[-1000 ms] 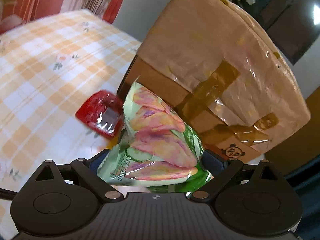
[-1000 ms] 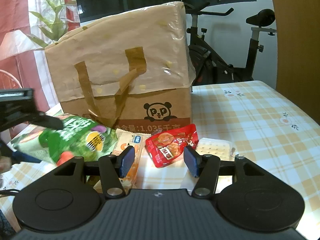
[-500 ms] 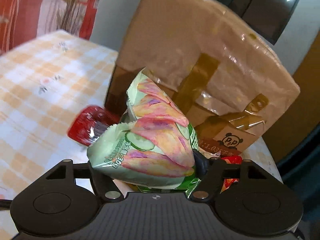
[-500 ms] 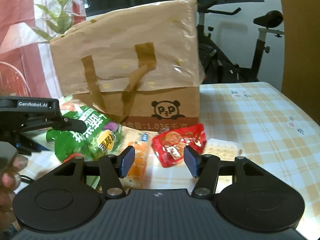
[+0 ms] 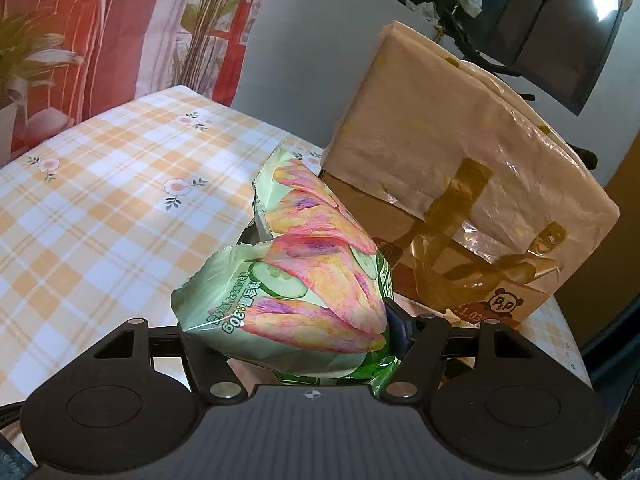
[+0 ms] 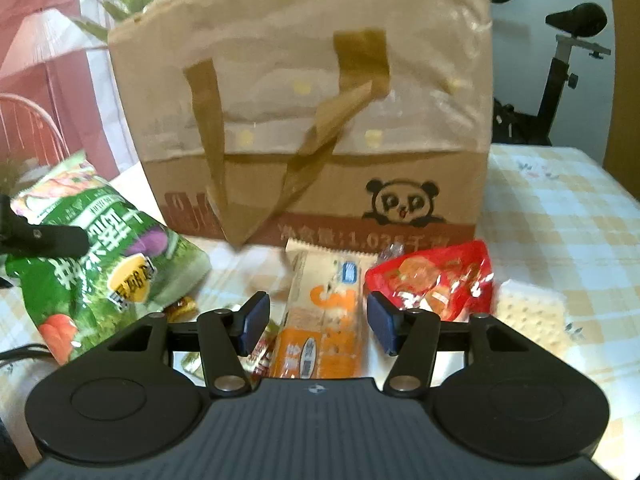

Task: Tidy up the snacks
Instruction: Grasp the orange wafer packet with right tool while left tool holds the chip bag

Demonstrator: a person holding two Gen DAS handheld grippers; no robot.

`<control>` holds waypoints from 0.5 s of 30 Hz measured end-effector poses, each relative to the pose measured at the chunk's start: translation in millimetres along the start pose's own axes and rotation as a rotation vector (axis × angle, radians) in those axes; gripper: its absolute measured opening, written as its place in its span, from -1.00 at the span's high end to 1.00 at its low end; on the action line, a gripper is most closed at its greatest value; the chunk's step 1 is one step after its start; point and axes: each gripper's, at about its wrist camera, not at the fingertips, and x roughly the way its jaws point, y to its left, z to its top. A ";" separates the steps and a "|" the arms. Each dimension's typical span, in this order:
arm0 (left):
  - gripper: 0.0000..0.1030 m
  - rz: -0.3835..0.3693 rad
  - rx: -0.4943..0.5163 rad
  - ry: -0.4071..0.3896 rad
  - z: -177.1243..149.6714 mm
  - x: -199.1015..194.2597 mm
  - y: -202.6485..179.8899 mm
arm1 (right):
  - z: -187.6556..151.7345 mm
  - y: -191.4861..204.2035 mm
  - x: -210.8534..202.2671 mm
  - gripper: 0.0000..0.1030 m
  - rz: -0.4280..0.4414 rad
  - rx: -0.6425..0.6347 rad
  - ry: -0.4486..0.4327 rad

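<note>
Two sets of tongs are at work over the checked table [image 5: 104, 216]. The left tongs [image 5: 300, 344] are closed about halfway on a puffy green chip bag [image 5: 304, 280], which bulges up between the fingers and, in the left wrist view, tilts toward 11 o'clock. That hold looks meant to keep the bag clear of the smaller packets. In the right wrist view the same bag sits at 9 o'clock, pinched by a dark finger.

The right tongs [image 6: 316, 320] stand partly open with nothing pressed between the pads. An orange biscuit packet [image 6: 320, 320] lies on the table in the gap between them, likely the next pick. A red snack pouch [image 6: 436, 280] lies just beside it at 2 o'clock, with a pale cracker pack [image 6: 528, 312] beyond at 3 o'clock.

Behind them all, at 12 o'clock, stands the brown panda-print bag [image 6: 304, 112], its handles hanging down the front; it looks like where the snacks will go.
</note>
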 end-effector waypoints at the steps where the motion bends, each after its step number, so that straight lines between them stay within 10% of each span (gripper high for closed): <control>1: -0.38 0.000 0.002 -0.001 0.3 0.3 0.1 | -1.1 0.1 -0.3 -0.09 -0.001 -0.009 0.000; 15: -0.39 -0.015 0.020 -0.001 -9.7 0.0 5.1 | -6.9 -7.1 -8.6 0.18 0.033 0.015 -0.015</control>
